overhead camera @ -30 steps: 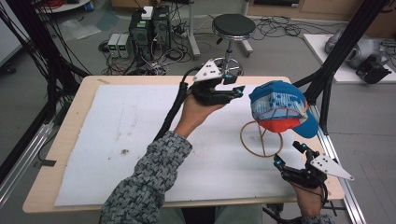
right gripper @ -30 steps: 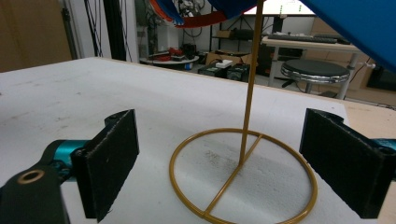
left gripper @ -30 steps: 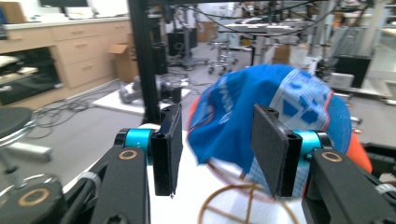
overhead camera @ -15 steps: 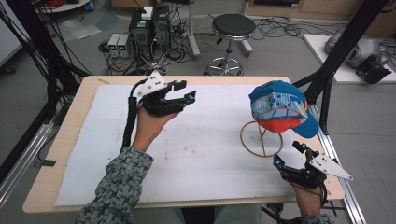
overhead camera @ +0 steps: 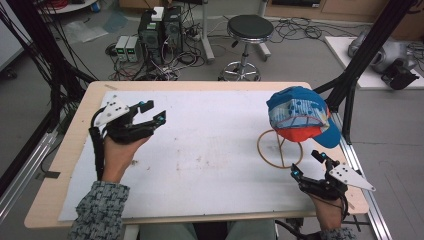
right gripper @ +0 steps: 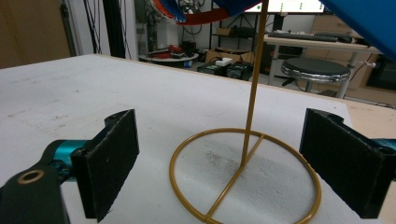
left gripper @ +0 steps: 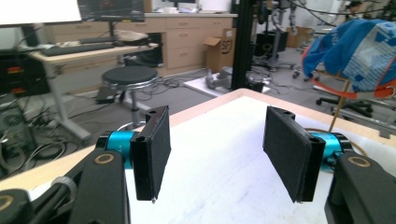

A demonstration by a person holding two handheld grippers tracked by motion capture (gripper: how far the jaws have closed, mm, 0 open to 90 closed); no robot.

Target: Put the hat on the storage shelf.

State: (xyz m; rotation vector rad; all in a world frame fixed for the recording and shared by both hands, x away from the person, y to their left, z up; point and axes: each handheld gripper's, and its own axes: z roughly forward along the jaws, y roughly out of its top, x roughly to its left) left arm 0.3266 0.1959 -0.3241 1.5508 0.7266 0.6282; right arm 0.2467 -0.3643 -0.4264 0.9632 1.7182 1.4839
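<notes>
A wooden table (overhead camera: 65, 165) with a pale, rounded edge carries a white sheet (overhead camera: 210, 145) that covers most of its top; the sheet is matte and lightly smudged near its middle.

At the right side of the table stands a thin gold wire stand (overhead camera: 280, 150): a flat ring base crossed by 1 straight bar, with a slim upright rod rising from it. On top of the rod sits a cap (overhead camera: 297, 117) of soft fabric, blue on the crown with a paler printed panel and an orange-red band, its blue brim pointing toward the right edge.

The left gripper (overhead camera: 152, 113) is held above the left part of the sheet, well apart from the stand, in a hand (overhead camera: 120, 155) whose forearm wears a grey mottled sleeve (overhead camera: 100, 212). Its 2 black jaws are spread wide with nothing between them; in the left gripper view the flat rectangular pads (left gripper: 156, 156) look rough and felt-like, mounted on shiny teal cylinders, with the cap far off at the upper right.

The right gripper (overhead camera: 307, 164) sits at the near right corner, just near of the ring base, with a grey three-cornered plate on top. Its jaws are also spread wide and empty. In the right gripper view the ring base (right gripper: 245, 175) lies on the sheet between the 2 coarse black pads (right gripper: 112, 161), farther out than their tips, touching neither.
</notes>
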